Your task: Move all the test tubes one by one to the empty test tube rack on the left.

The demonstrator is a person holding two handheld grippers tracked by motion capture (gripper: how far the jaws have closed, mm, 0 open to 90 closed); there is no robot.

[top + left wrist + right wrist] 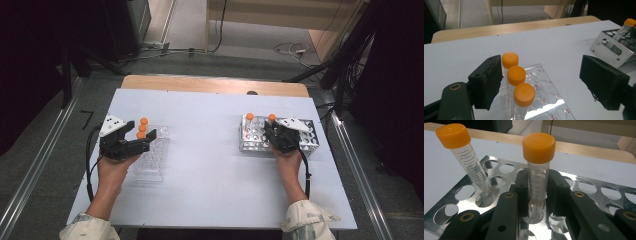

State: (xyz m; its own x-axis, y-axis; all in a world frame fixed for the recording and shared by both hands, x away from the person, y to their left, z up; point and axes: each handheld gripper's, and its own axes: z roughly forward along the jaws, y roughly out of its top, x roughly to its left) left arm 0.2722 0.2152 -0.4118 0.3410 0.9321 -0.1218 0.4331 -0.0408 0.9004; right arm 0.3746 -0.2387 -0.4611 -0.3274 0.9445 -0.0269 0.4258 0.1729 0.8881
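A clear plastic tube with a smooth orange screw cap and printed black graduation marks is standing upright in a round hole of the metal rack, and the right gripper is clamping it: its 2 black jaws are pressing on the tube's wall from both sides, just above the rack's top plate. In the high view this tube is sitting near the rack's far edge, toward the right side of the desk. The metal rack is a shiny box of bent sheet steel, its top punched with rows of circular holes and its side wall cut with bigger openings. A 2nd tube of the same kind is leaning in a hole at the rack's far left corner.

The desk is carrying a matte pale sheet, with a strip of light wood showing along its far edge.

Near the left edge of the desk, a transparent acrylic rack with labelled round wells is holding 3 orange-capped tubes in a single row along its left side. The left gripper is hovering there with its jaws standing wide apart, gripping nothing; its rough black foam pads are flanking the rack, the left one just beside the row of caps.
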